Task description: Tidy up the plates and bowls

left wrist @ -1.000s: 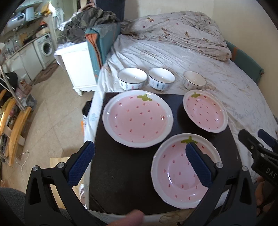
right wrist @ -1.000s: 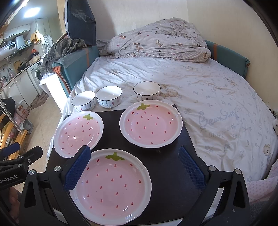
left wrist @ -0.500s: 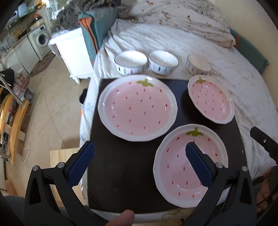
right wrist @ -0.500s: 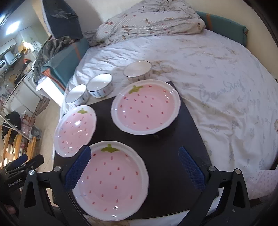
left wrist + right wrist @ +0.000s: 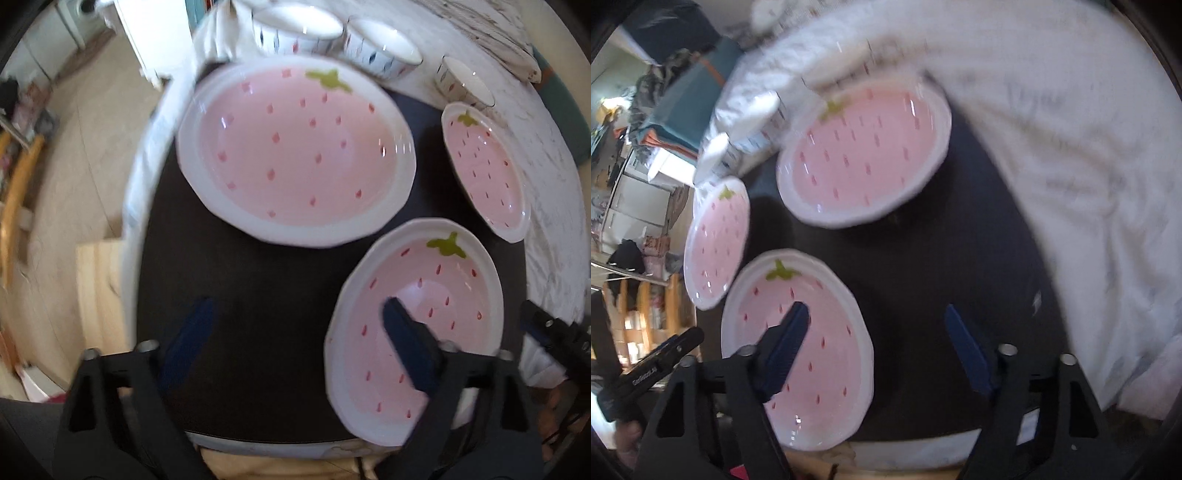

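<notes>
Plates lie unstacked; left gripper point(image 5: 295, 336) and right gripper point(image 5: 879, 339), both spread empty, approach the nearest plate point(image 5: 424, 295) at five o'clock; gripping its rim looks next.

A home bedroom: rumpled bed point(image 5: 1071, 147), washing machine point(image 5: 79, 14) nearby.

Left gripper point(image 5: 295, 328) near left, jaws spread wide, nothing between. Right gripper point(image 5: 875, 332) near right, jaws likewise wide apart, nothing held.

Bright daylight, motion blur, fisheye warping
</notes>
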### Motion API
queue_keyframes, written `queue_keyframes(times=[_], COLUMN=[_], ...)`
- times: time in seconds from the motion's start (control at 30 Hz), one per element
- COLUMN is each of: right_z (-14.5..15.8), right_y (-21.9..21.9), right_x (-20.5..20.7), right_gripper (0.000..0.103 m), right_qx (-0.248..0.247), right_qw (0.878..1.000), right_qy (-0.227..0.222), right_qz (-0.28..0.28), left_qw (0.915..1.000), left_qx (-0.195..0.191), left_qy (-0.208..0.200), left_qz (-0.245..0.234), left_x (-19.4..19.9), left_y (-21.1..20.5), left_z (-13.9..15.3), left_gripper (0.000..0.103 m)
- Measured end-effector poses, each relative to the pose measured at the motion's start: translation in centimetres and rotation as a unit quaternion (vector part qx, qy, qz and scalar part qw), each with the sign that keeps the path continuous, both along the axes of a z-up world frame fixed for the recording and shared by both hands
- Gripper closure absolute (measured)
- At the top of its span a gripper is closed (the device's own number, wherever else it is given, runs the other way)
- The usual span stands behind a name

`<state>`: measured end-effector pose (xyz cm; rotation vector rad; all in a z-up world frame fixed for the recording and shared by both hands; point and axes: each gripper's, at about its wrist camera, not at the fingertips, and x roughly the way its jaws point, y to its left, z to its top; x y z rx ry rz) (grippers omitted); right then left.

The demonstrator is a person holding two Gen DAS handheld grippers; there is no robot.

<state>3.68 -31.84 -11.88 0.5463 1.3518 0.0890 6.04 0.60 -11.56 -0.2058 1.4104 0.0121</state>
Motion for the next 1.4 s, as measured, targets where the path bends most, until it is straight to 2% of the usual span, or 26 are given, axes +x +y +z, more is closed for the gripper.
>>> queue_keyframes(times=[0.03, 0.1, 0.2, 0.27, 0.37, 0.5, 0.6, 0.73, 0.87, 1.13, 1.27, 1.3, 1.33, 1.4], right_z=[-0.6, -1.6, -2.5, -3.4, -4.0, -4.1, -4.1, -4.0, -3.5, -3.8, -3.6, -3.4, -3.2, -3.0], right_y=[-0.2, -0.3, 0.1, 0.5, 1.3, 2.4, 2.8, 2.9, 3.6, 3.1, 3.5, 3.8, 4.1, 4.3], right_x=[-0.1, -0.2, -0.4, -0.5, -0.6, -0.6, -0.7, -0.7, -0.6, -0.4, -0.7, -0.7, -0.8, -0.9], right_gripper=[0.032, 0.032, 0.046, 0.064, 0.071, 0.072, 0.072, 0.072, 0.071, 0.072, 0.072, 0.073, 0.080, 0.080], right_qx=[0.014, 0.028, 0.041, 0.058, 0.064, 0.070, 0.076, 0.069, 0.032, 0.047, 0.031, 0.019, -0.002, -0.011], right_qw=[1.000, 0.999, 0.998, 0.996, 0.996, 0.995, 0.994, 0.995, 0.997, 0.997, 0.997, 0.997, 0.997, 0.996], right_qy=[0.010, 0.028, 0.046, 0.061, 0.069, 0.069, 0.066, 0.061, 0.035, 0.042, 0.034, 0.029, 0.023, 0.015], right_qz=[-0.007, -0.015, -0.009, -0.004, 0.009, 0.031, 0.043, 0.044, 0.056, 0.050, 0.062, 0.070, 0.078, 0.087], left_qw=[0.9999, 0.9993, 0.9988, 0.9979, 0.9980, 0.9970, 0.9951, 0.9961, 0.9978, 0.9967, 0.9970, 0.9970, 0.9970, 0.9970], left_qx=[-0.009, -0.025, -0.028, -0.039, -0.042, -0.063, -0.084, -0.068, -0.037, -0.049, -0.050, -0.051, -0.051, -0.050], left_qy=[0.010, 0.027, 0.040, 0.051, 0.047, 0.044, 0.051, 0.050, 0.042, 0.038, 0.032, 0.031, 0.029, 0.026], left_qz=[0.002, 0.000, -0.005, -0.009, -0.011, -0.009, -0.014, -0.024, -0.037, -0.053, -0.050, -0.049, -0.050, -0.053], left_x=[0.1, 0.1, 0.1, 0.1, 0.2, 0.3, 0.2, 0.4, 0.8, 0.6, 0.3, 0.2, 0.3, 0.1], left_y=[-0.1, -0.5, -1.2, -1.6, -2.0, -1.8, -1.9, -2.7, -3.4, -2.9, -2.8, -2.7, -2.9, -2.9], left_z=[-0.5, -1.5, -2.6, -3.2, -3.3, -3.3, -3.4, -3.3, -3.5, -3.4, -3.3, -3.3, -3.4, -3.3], left_gripper=[0.038, 0.042, 0.047, 0.052, 0.052, 0.058, 0.069, 0.069, 0.070, 0.076, 0.076, 0.076, 0.076, 0.076])
